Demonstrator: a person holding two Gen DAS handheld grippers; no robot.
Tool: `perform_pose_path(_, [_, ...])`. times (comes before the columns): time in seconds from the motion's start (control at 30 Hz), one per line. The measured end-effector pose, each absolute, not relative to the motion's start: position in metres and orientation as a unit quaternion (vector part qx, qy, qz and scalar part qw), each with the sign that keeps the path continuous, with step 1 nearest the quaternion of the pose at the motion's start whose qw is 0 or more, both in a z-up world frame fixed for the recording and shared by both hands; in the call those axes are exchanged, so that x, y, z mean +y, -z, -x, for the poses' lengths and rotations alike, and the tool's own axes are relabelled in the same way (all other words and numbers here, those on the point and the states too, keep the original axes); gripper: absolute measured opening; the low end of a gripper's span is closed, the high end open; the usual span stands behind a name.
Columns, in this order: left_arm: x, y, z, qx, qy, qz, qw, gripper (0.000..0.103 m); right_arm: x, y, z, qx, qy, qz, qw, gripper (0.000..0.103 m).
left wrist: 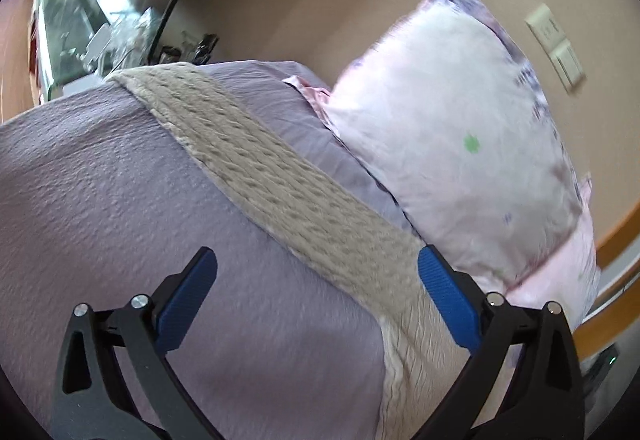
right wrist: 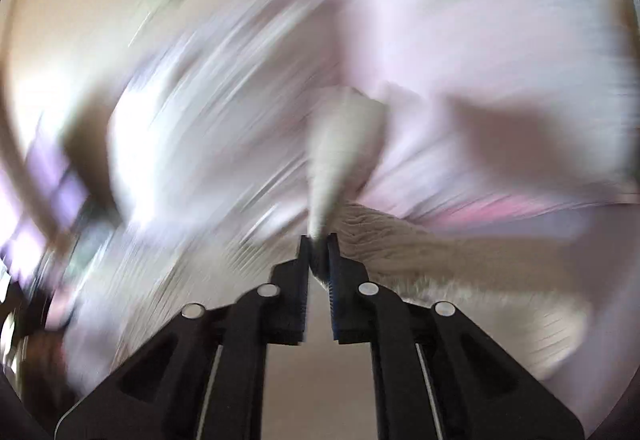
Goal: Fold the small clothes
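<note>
A beige knitted garment (left wrist: 288, 176) lies stretched in a long band across the lilac bedspread (left wrist: 100, 180), running from far left to near right. My left gripper (left wrist: 316, 272) is open and empty, hovering over the bedspread with its right finger (left wrist: 448, 304) above the garment's near end. In the blurred right wrist view, my right gripper (right wrist: 319, 240) is shut on a corner of the beige garment (right wrist: 344, 152), which sticks up from between its tips; more of it trails to the right (right wrist: 440, 252).
A white and pink pillow (left wrist: 452, 144) leans against the beige wall at the right, and it fills the blurred background of the right wrist view (right wrist: 460, 40). A wooden bed frame edge (left wrist: 616, 240) curves at far right. A mirror (left wrist: 104, 0) and cluttered shelf stand at far left.
</note>
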State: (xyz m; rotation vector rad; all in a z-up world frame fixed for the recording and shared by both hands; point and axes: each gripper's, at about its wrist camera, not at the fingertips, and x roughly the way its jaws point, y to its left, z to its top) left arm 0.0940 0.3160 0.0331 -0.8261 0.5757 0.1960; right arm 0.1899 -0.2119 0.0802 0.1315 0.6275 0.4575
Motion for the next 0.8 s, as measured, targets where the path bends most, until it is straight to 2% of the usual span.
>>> perform_pose_path(0.03, [0.321, -0.032, -0.097, 0.276, -0.100, 0.399, 0.869, 0.093, -0.182, -0.065, -0.189, 0.340, -0.262, -0.054, 0.902, 0.009])
perform_pose_path(0.1, [0.332, -0.029, -0.101, 0.279, -0.112, 0.407, 0.862, 0.090, -0.166, -0.053, -0.181, 0.352, -0.283, -0.053, 0.891, 0.018])
perform_pose_path(0.17, [0.347, -0.024, -0.107, 0.285, -0.126, 0.421, 0.852, 0.085, -0.169, -0.051, -0.176, 0.340, -0.277, -0.055, 0.897, 0.045])
perform_pose_path(0.2, [0.354, -0.020, -0.111, 0.289, -0.133, 0.427, 0.846, 0.083, -0.178, -0.052, -0.175, 0.331, -0.262, -0.056, 0.905, 0.048])
perform_pose_path(0.33, [0.383, -0.009, -0.125, 0.284, -0.155, 0.463, 0.825, 0.073, -0.219, -0.056, -0.169, 0.324, -0.225, -0.080, 0.915, 0.050])
perform_pose_path(0.47, [0.414, -0.001, -0.133, 0.268, -0.163, 0.501, 0.807, 0.062, -0.257, -0.055, -0.154, 0.318, -0.192, -0.091, 0.924, 0.056])
perform_pose_path(0.57, [0.436, 0.006, -0.134, 0.258, -0.179, 0.532, 0.786, 0.041, -0.270, -0.052, -0.149, 0.316, -0.185, -0.102, 0.925, 0.057])
perform_pose_path(0.63, [0.443, 0.008, -0.136, 0.270, -0.207, 0.536, 0.773, 0.014, -0.277, -0.050, -0.147, 0.314, -0.185, -0.109, 0.925, 0.058])
perform_pose_path(0.67, [0.442, 0.006, -0.137, 0.278, -0.221, 0.530, 0.770, 0.008, -0.282, -0.049, -0.146, 0.313, -0.185, -0.112, 0.925, 0.059])
perform_pose_path(0.8, [0.386, -0.057, -0.165, 0.276, -0.221, 0.392, 0.850, 0.007, -0.296, -0.050, -0.147, 0.304, -0.182, -0.121, 0.927, 0.060])
